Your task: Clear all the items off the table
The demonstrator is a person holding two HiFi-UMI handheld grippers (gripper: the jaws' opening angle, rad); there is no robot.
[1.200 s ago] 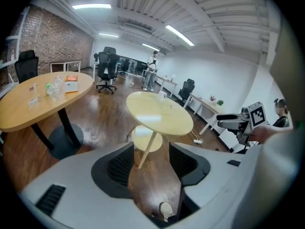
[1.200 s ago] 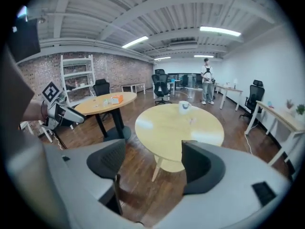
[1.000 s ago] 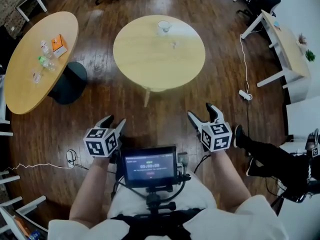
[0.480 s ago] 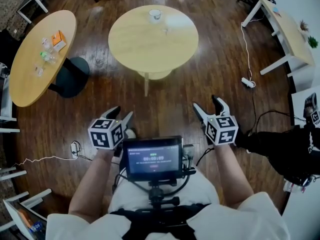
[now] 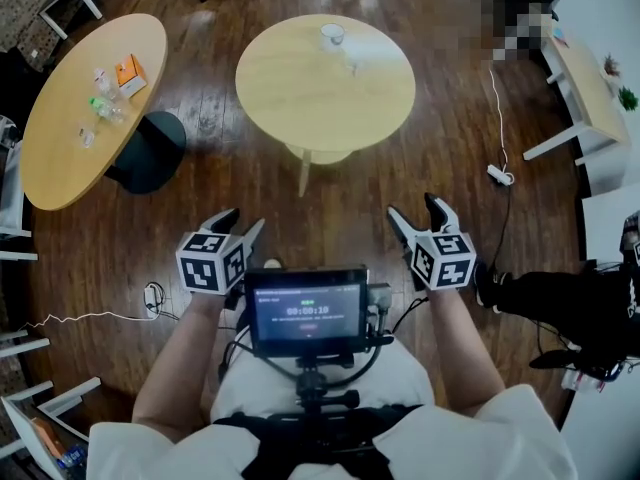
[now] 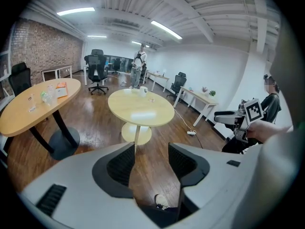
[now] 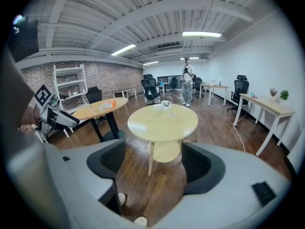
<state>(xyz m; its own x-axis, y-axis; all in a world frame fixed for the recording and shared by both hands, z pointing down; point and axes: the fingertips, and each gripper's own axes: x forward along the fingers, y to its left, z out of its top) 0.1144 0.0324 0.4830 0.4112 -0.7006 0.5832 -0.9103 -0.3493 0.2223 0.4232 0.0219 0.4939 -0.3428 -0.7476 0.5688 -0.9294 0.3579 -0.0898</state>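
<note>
On round table, small clear item beside cup: too small to identify. On side table, clutter tiny, indistinct. At right edge, seated person cut off.

A dark wood floor runs through an open office. A round tabletop stands in the middle. To its left is an oval tabletop on a black base. A white desk lines the right side. The left wall is brick, with a white shelf against it, and the right wall is white. Black chairs stand far back under strip lights.
</note>
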